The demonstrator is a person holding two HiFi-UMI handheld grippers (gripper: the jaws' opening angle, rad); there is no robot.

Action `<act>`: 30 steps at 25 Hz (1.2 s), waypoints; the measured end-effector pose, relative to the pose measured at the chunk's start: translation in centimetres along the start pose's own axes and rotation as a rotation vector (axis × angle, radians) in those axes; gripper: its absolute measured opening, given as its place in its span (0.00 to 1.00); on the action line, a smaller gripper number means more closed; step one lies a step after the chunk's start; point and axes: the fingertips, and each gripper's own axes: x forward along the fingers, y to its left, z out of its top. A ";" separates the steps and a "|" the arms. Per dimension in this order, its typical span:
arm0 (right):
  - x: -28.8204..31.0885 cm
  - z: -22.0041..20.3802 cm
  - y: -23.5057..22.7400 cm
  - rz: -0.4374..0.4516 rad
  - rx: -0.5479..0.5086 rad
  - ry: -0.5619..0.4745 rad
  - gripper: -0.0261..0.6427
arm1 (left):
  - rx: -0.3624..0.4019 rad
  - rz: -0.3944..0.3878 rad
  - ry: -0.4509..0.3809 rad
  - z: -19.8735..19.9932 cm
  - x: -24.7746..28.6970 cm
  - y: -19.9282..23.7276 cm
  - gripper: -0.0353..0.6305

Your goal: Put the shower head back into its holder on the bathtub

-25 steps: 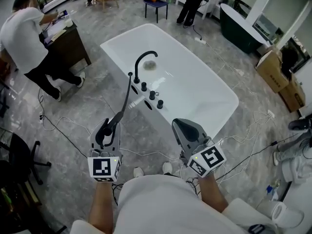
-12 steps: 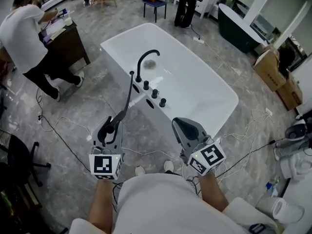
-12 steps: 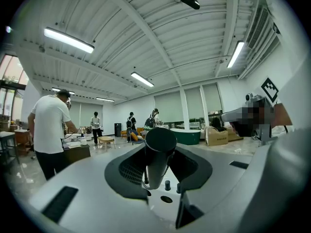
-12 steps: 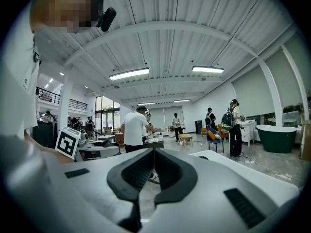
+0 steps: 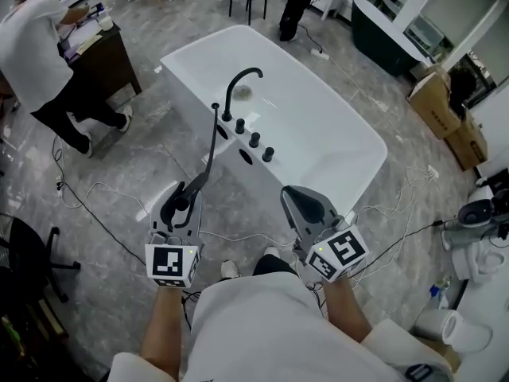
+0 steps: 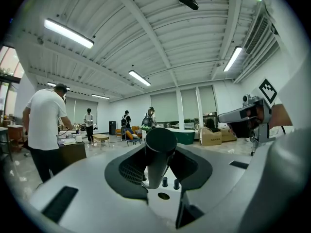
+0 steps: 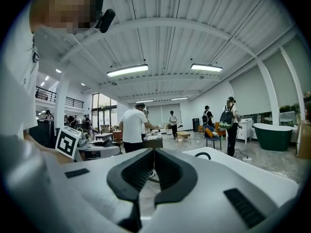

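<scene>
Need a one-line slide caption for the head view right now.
Left gripper grips the slim black shower head near the white bathtub; right gripper shut, empty.

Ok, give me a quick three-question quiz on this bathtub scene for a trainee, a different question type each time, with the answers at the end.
1. True or false: the left gripper has its jaws closed on the shower head.
2. What is between the jaws of the right gripper? A) the hose B) nothing C) a floor cable
3. How many black knobs stand in a row on the rim of the bathtub?

Key: 1 true; 2 B, its jaws are together and empty; 3 three.
</scene>
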 end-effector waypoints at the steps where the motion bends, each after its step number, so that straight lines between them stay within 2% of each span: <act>1: 0.1 -0.1 0.2 -0.001 0.000 0.003 0.07 | -0.001 -0.001 0.002 -0.1 0.0 0.2 0.26; 11: 2.0 -0.5 -1.0 0.014 0.013 0.013 0.07 | -0.009 -0.012 -0.003 0.0 1.6 0.6 0.26; 22: 6.8 -0.4 -5.9 0.058 0.037 0.011 0.07 | -0.002 0.022 0.019 0.6 6.8 2.3 0.26; 30: 10.3 0.8 -10.3 0.090 0.041 0.014 0.07 | 0.006 0.042 0.007 2.7 11.5 3.2 0.26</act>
